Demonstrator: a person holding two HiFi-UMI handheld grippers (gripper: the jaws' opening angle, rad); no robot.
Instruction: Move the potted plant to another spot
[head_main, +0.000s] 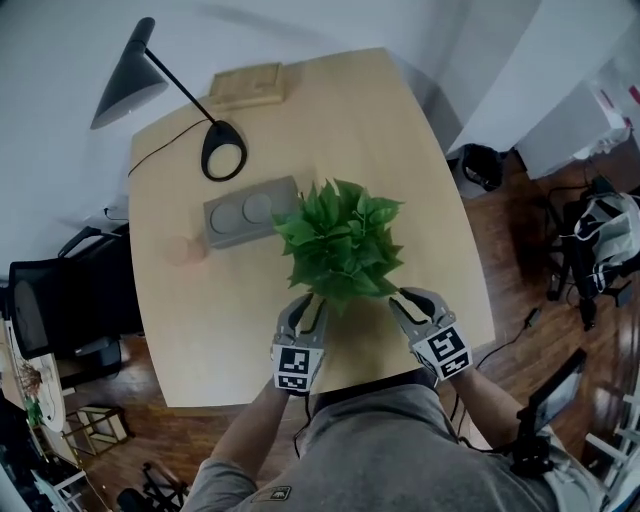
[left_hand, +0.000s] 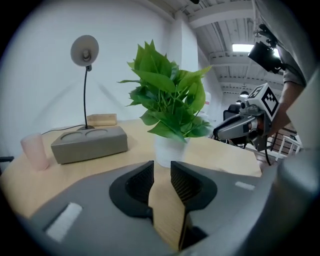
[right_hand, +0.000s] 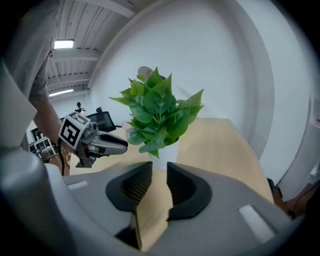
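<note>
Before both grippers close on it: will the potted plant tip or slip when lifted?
Probably top-heavy: the foliage spreads much wider than the small white pot, so it may tip if gripped on one side. The white pot looks smooth and round, so possibly slippery. The foliage looks soft and should bend on contact.

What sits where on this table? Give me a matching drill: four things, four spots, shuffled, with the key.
Things
1. green leafy plant in a white pot
2. black desk lamp
3. pale pink translucent cup
4. light wooden block

Spots (head view)
A. at the far edge of the table
B. nearest the person
C. just left of the grey rectangular block with two round hollows
D. base standing just beyond that grey block

Pairs: 1-B, 2-D, 3-C, 4-A
</note>
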